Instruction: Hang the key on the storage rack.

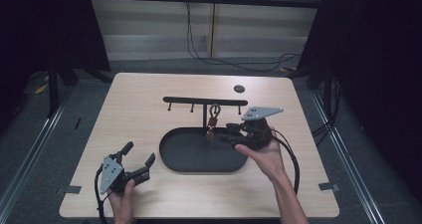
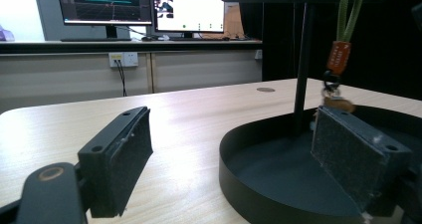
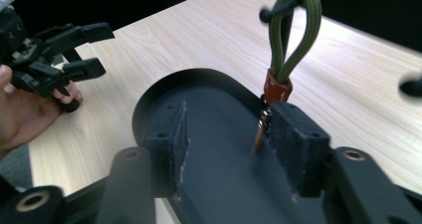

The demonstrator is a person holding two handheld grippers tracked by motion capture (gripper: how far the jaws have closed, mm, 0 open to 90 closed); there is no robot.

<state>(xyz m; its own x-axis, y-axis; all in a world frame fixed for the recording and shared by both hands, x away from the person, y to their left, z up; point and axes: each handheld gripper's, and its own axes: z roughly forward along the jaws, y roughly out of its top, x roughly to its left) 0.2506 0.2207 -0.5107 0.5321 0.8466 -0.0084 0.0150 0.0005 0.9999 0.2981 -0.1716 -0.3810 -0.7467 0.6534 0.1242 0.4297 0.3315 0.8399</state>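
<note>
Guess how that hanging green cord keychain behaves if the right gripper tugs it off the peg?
The green cord loop looks soft, so it will probably flex rather than hold shape. The key below the red collar hangs free and may swing. Likely light; the stand probably won't tip.

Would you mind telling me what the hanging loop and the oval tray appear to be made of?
The loop looks like olive woven cord, from its braided texture and a rust-orange sleeve pinching it. The tray looks like matte black metal or plastic; its thin smooth rim leaves that open.
</note>
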